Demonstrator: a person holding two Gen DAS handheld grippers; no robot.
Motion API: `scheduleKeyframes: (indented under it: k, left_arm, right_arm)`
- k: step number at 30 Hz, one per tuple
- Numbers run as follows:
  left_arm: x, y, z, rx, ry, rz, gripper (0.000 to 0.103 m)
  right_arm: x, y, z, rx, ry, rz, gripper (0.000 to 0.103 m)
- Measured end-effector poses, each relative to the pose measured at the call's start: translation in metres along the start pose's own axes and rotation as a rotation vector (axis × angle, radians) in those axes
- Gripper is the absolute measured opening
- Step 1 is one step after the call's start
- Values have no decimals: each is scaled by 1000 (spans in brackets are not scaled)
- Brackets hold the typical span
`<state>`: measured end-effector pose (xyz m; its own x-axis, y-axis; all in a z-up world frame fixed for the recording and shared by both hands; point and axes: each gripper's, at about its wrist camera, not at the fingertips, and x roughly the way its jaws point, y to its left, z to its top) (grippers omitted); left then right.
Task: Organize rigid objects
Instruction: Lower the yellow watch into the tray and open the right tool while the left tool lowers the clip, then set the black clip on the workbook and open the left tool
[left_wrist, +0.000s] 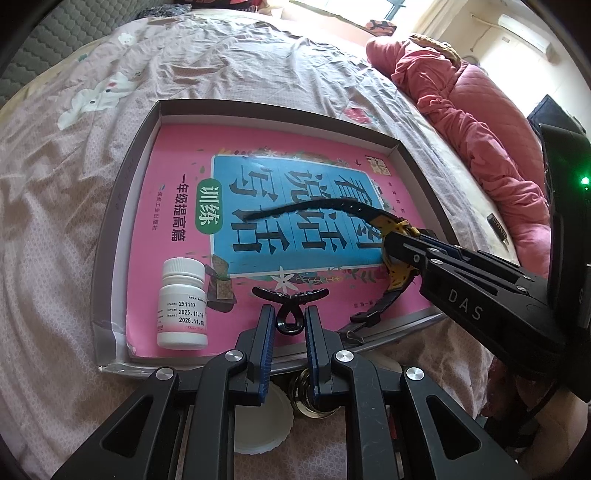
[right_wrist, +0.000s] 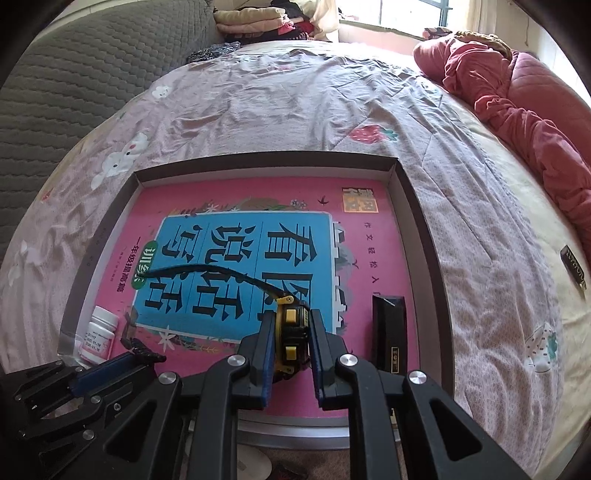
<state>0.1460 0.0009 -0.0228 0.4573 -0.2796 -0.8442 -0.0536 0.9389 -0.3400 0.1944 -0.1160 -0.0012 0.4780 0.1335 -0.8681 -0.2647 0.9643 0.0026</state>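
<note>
A shallow grey box (left_wrist: 122, 206) lies on the bed with a pink book (left_wrist: 177, 155) flat inside it. My left gripper (left_wrist: 290, 314) is shut on the loop of a black hair clip (left_wrist: 291, 293) at the box's near edge, next to a white pill bottle (left_wrist: 181, 306). My right gripper (right_wrist: 291, 332) is shut on a yellow and black watch (right_wrist: 290, 321) over the book. The watch strap (right_wrist: 207, 271) sticks out to the left. The right gripper (left_wrist: 391, 254) also shows from the side in the left wrist view, and the left gripper (right_wrist: 142, 354) in the right wrist view.
A black oblong case (right_wrist: 388, 328) lies in the box's right part. Just outside the near edge sit a white lid (left_wrist: 262, 424) and a gold round thing (left_wrist: 306, 387). A pink quilt (left_wrist: 480, 122) is heaped at the right, a small dark item (right_wrist: 572, 267) beside it.
</note>
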Motion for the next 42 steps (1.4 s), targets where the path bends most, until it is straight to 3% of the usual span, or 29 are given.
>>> scheduleKeyframes:
  k: [14,21,31,42]
  left_arm:
    - [0,1,1,-8,3,0,16]
    - [2,2,1,-5,4,7,16]
    - [4,-5,3,9,10,41,16]
    - [9,-14,6,20,27,88,16]
  right_arm:
    - [-1,-4,-3,11,-26,43,21]
    - [-11,-4,-11,8,-75,50,43]
    - [-41,-20,-31,67,-156,28,47]
    - [-47,-29,-53,105,-130,26,48]
